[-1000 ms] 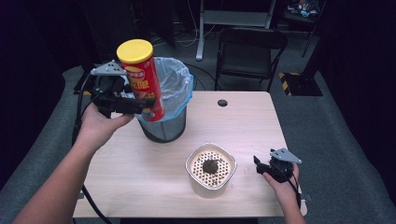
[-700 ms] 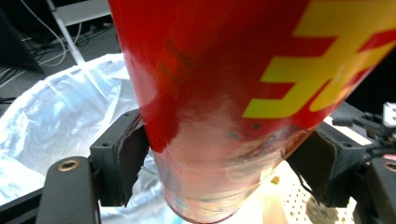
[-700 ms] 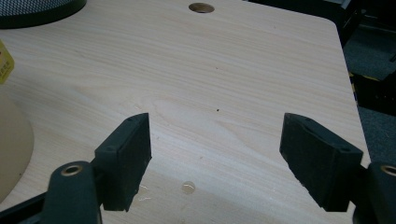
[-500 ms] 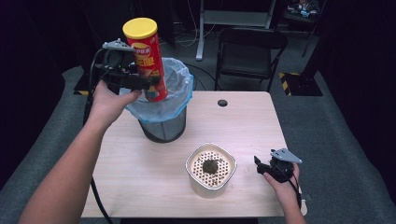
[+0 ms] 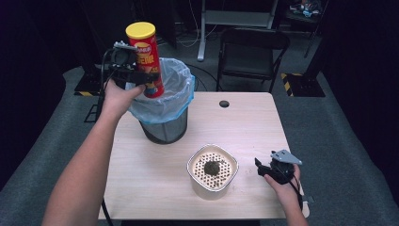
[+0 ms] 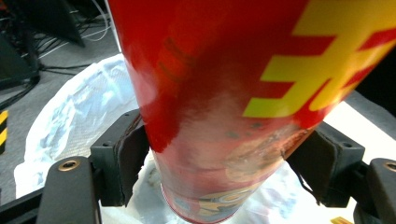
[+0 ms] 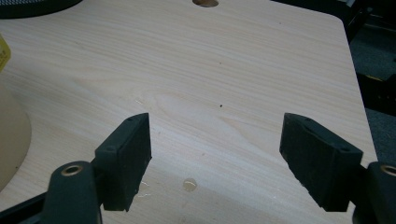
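Observation:
My left gripper point(image 5: 141, 76) is shut on a tall red chip can point(image 5: 146, 59) with a yellow lid, held nearly upright over the left rim of the bin point(image 5: 163, 99). The bin is a black mesh basket lined with a pale blue bag. In the left gripper view both black pads point(image 6: 130, 161) press the red can point(image 6: 219, 116), and the white bag liner point(image 6: 70, 112) lies below it. My right gripper point(image 5: 264, 168) rests open on the table's front right corner. Its jaws stand wide apart over bare wood point(image 7: 215, 121) with nothing between them.
A cream container point(image 5: 212, 169) with a perforated insert and a dark lump in it stands near the table's front, left of my right gripper. A small round hole point(image 5: 224, 103) marks the table's far side. A black chair point(image 5: 254, 44) stands behind the table.
My left hand carried the can away from me and slightly right, bringing its lower end over the bin's bag. The right hand stayed put.

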`<state>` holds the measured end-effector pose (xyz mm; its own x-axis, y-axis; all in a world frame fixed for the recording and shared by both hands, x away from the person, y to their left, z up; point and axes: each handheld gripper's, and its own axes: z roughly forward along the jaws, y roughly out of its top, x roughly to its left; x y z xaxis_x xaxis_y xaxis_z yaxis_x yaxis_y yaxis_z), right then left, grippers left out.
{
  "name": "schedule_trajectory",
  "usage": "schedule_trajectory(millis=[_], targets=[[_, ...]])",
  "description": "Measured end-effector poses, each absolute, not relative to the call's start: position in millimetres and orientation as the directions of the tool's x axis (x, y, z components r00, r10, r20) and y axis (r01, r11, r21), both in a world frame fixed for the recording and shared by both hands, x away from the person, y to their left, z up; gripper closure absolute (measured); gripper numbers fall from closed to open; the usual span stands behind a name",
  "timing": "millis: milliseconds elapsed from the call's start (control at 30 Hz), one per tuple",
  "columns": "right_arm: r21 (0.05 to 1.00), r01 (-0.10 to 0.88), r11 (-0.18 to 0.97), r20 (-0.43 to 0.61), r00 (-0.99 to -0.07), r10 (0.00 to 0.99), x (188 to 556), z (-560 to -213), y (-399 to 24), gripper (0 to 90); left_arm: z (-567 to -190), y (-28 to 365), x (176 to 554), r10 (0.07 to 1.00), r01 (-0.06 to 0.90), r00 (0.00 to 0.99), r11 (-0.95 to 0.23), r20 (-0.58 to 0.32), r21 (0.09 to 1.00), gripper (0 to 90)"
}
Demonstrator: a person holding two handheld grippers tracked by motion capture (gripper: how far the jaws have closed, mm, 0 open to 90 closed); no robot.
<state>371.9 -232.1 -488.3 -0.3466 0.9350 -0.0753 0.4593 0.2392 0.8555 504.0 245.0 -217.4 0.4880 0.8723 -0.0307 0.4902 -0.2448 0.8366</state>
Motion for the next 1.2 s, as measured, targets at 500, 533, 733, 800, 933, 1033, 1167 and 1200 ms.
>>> schedule_trajectory(millis=[500, 533, 733, 800, 933, 1033, 1167, 1200], targets=[[0.852, 0.458, 0.255, -0.083, -0.362, 0.928, 372.2, -490.1, -228.4, 24.6, -245.9, 260.1, 531.6, 0.920, 0.541, 0.389, -0.182, -0.053, 0.821, 23.7], [0.850, 0.452, 0.268, -0.094, -0.371, 0.924, 372.5, -490.5, -227.9, 24.6, -249.3, 259.6, 536.3, 0.923, 0.563, 0.384, -0.199, -0.041, 0.802, 23.7], [0.851, 0.451, 0.269, -0.094, -0.374, 0.923, 371.8, -491.3, -227.0, 24.8, -257.0, 265.4, 548.9, 0.939, 0.601, 0.336, -0.151, -0.076, 0.784, 23.5], [0.851, 0.453, 0.267, -0.091, -0.373, 0.923, 371.9, -491.9, -226.9, 24.8, -259.9, 268.3, 552.1, 0.943, 0.624, 0.323, -0.146, -0.083, 0.768, 23.4], [0.850, 0.450, 0.275, -0.096, -0.381, 0.920, 372.1, -492.4, -227.4, 24.8, -264.9, 270.8, 555.4, 0.951, 0.664, 0.291, -0.123, -0.104, 0.737, 21.6], [0.850, 0.449, 0.276, -0.096, -0.382, 0.919, 372.0, -492.2, -227.6, 24.8, -263.2, 273.8, 553.5, 0.954, 0.652, 0.290, -0.136, -0.079, 0.746, 17.5], [0.852, 0.451, 0.264, -0.086, -0.377, 0.922, 371.4, -491.8, -229.3, 24.8, -259.1, 277.2, 544.9, 0.947, 0.641, 0.315, -0.161, -0.065, 0.751, 15.2], [0.853, 0.453, 0.260, -0.082, -0.375, 0.923, 371.4, -491.8, -229.3, 24.8, -259.1, 277.2, 544.9, 0.947, 0.641, 0.315, -0.161, -0.065, 0.751, 15.8]])
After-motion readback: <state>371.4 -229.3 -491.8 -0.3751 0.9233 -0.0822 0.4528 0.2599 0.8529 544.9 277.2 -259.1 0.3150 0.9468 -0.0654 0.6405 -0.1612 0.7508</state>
